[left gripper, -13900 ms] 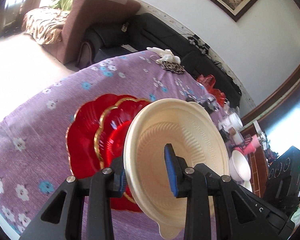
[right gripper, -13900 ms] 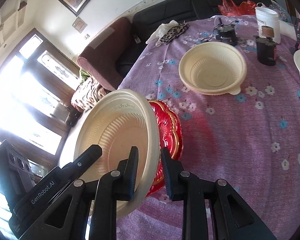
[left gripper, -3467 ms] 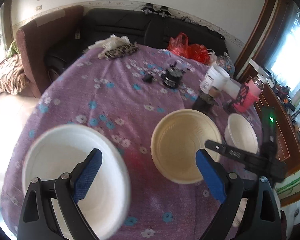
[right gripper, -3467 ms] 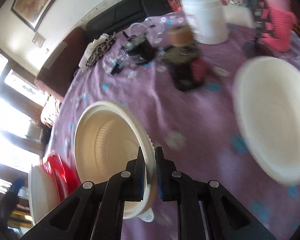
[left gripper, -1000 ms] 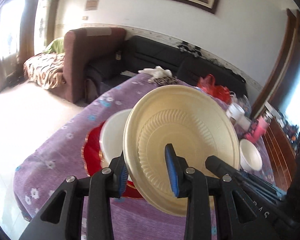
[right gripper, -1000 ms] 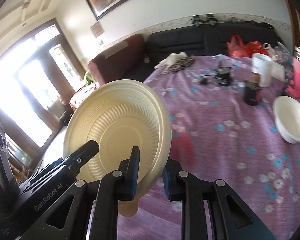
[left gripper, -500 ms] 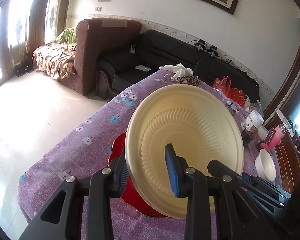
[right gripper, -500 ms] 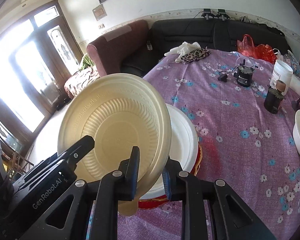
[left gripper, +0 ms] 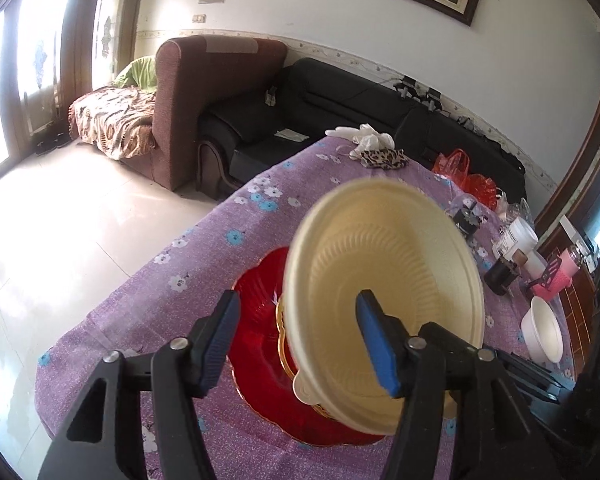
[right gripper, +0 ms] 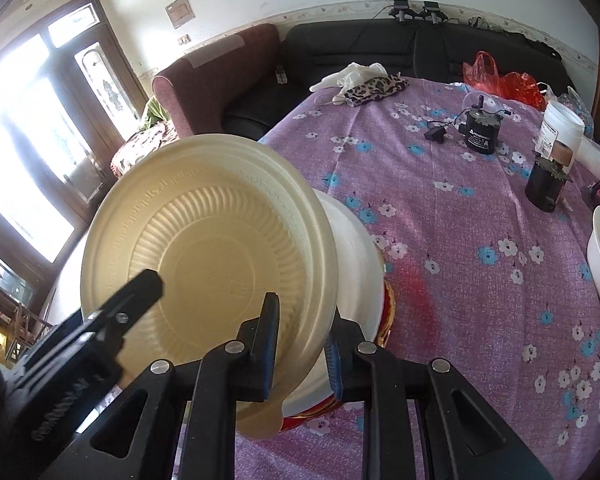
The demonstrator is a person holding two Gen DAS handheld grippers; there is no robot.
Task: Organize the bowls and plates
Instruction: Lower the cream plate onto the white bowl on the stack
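Purple floral tablecloth (left gripper: 204, 252), black sofa (left gripper: 340, 96), tiled floor. Left gripper (left gripper: 300, 334) just opened, apart around cream bowl (left gripper: 384, 280); right gripper (right gripper: 302, 344) clamped on its rim, over red plates (left gripper: 260, 320).

Purple floral tablecloth (right gripper: 452, 248), black sofa (left gripper: 340, 108), leopard-print cloth (right gripper: 374, 88).

Both tools are matte black plastic, each fork-shaped with triangular cut-outs in its two arms and silver screw heads near the finger joints. The left gripper (left gripper: 300, 340) carries bright blue ribbed pads (left gripper: 374, 344) on its fingers. The right gripper (right gripper: 300, 344) has dark pads with a strip of blue at one edge.
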